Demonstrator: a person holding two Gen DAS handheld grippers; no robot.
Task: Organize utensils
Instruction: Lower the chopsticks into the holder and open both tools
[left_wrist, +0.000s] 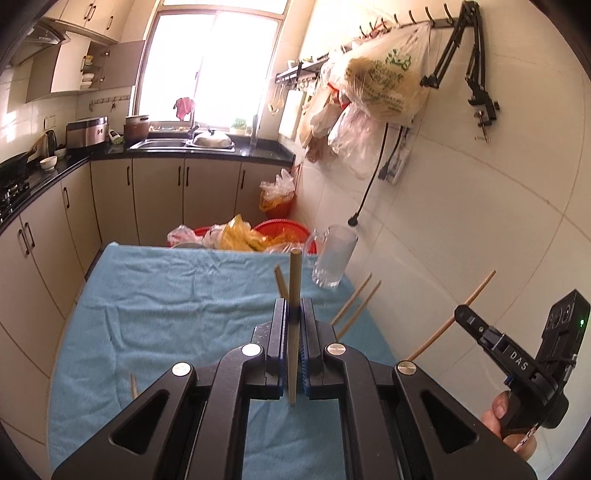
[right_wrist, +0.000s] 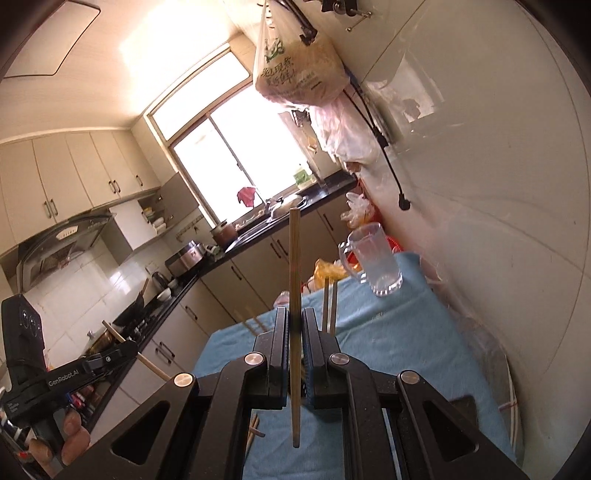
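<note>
1. The left tongs (left_wrist: 294, 314) are clamped tight on one wooden chopstick (left_wrist: 294, 280), which stands nearly upright between the blue pads and sticks out above and below them.
2. The right tongs (right_wrist: 294, 325) are likewise closed on a second chopstick (right_wrist: 294, 258), also held close to vertical.
3. Both tongs sit above the counter (left_wrist: 147, 314), which is covered by a blue towel (left_wrist: 166, 288).
4. A pair of loose chopsticks (left_wrist: 356, 304) lies on the towel near its right edge; more chopstick ends show beside the tongs.
5. A clear glass mug (left_wrist: 334, 258) stands at the towel's far right corner, next to the tiled wall.
6. In the left view, a person's hand (left_wrist: 506, 421) grips the right tool's handle.
</note>
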